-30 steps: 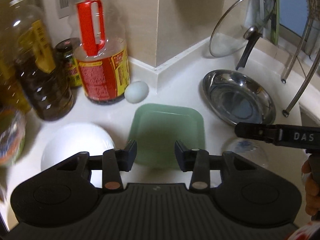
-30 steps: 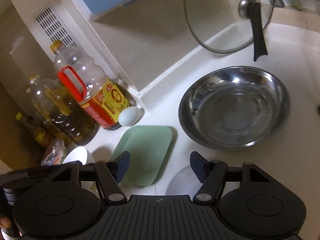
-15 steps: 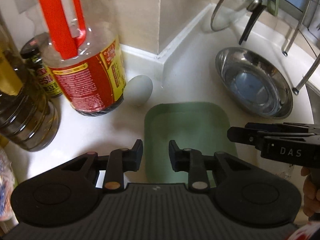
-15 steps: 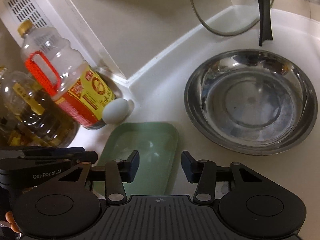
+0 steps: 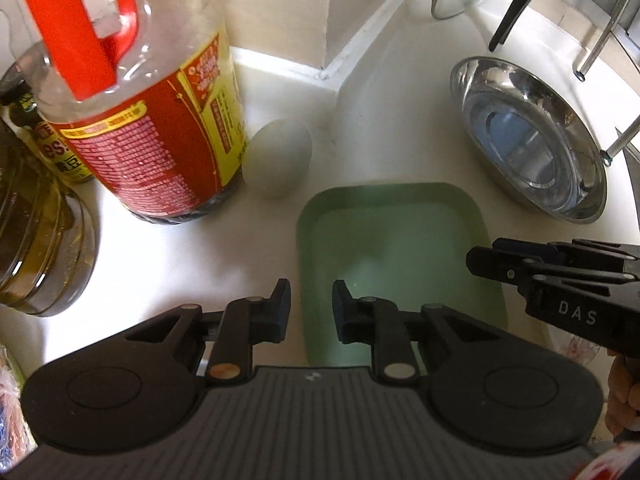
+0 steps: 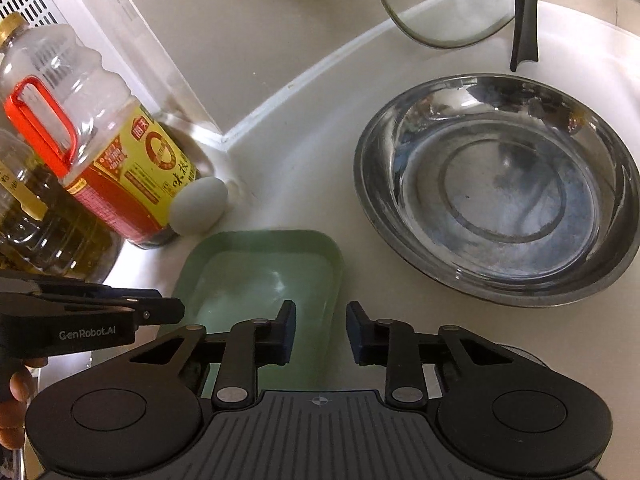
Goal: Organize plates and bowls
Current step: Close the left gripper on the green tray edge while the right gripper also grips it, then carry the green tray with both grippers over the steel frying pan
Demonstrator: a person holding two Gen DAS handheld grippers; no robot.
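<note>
White kitchen surface, green rectangular plate straddled at opposite edges by left hand-held gripper and right hand-held gripper, jaws closing, nothing gripped yet, steel bowl nearby.

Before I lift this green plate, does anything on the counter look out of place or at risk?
A loose egg lies on the counter against the red-handled bottle, just beyond the green plate. It could roll or get knocked. No spills or damage visible.

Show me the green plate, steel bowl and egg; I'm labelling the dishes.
green plate [image 6: 264,280]: right wrist view, inner floor.
steel bowl [image 6: 516,200]: right wrist view, bottom centre.
egg [image 5: 278,158]: left wrist view, shell middle.
</note>
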